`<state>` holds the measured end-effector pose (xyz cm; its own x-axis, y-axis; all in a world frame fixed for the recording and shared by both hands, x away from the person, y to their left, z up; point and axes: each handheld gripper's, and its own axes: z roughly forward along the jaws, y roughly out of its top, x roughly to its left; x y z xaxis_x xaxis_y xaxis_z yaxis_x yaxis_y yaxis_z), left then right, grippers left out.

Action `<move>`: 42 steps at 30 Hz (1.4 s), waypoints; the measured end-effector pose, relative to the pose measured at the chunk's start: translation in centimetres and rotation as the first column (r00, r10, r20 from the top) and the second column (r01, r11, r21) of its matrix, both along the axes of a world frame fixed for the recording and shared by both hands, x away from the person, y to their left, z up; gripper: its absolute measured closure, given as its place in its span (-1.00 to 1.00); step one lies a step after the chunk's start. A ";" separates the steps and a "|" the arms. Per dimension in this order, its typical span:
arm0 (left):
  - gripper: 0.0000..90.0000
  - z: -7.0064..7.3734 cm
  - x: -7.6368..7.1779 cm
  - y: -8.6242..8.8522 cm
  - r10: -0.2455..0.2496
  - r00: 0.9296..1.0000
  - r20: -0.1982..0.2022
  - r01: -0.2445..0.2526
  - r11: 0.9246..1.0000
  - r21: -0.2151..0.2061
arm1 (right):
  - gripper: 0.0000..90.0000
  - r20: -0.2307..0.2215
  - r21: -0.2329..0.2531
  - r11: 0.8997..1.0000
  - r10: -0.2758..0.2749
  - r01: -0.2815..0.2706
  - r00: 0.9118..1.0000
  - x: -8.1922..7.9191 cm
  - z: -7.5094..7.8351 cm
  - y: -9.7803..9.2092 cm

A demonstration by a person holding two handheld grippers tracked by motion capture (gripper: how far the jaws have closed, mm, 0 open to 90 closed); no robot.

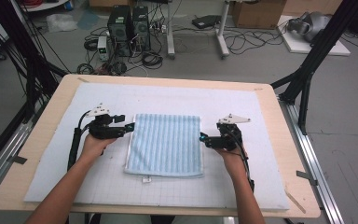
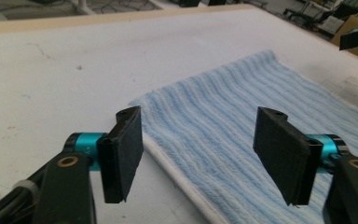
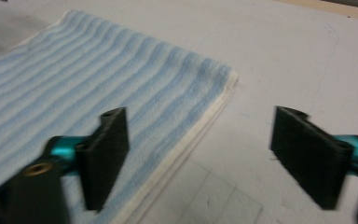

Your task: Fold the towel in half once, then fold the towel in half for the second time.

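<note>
A folded blue-and-white striped towel (image 1: pixel 166 144) lies flat in the middle of the white mat (image 1: pixel 168 100). My left gripper (image 1: pixel 129 126) sits at the towel's left edge near its far corner, open, its jaws straddling the towel's white hem (image 2: pixel 177 161). At the towel's right edge my right gripper (image 1: pixel 203 138) is open too; one jaw hangs over the towel (image 3: pixel 98 84) and the other over bare mat. Nothing is held between either pair of pads.
The mat covers a wooden table (image 1: pixel 42 135). A small white tag (image 1: pixel 146 179) sticks out from the towel's near edge. Beyond the table, computer towers (image 1: pixel 128 29), cables and boxes stand on the floor.
</note>
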<state>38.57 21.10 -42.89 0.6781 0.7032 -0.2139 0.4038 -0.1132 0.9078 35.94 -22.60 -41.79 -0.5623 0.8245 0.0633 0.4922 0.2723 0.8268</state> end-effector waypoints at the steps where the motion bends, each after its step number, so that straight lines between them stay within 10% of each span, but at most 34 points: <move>1: -0.40 0.1 -0.3 0.1 0.004 1.000 0.004 -0.003 1.000 -0.007 | -0.75 0.008 -0.008 1.000 -0.002 0.002 1.000 -0.4 -0.1 0.0; 15: -0.55 0.1 -2.4 1.0 -0.005 0.998 0.070 0.005 1.000 -0.012 | -0.76 0.101 -0.048 0.998 0.049 -0.044 0.994 -2.4 0.1 -0.5; 21: -0.52 0.0 -2.4 1.5 0.008 0.998 0.065 -0.007 1.000 -0.013 | -0.76 0.115 0.010 1.000 0.002 -0.004 0.993 -2.4 0.3 -1.0; 42: -0.49 -0.8 -1.6 2.1 0.060 0.998 -0.008 -0.060 0.998 -0.024 | -0.76 0.067 -0.016 0.999 0.035 -0.034 0.997 -2.4 -0.4 -0.8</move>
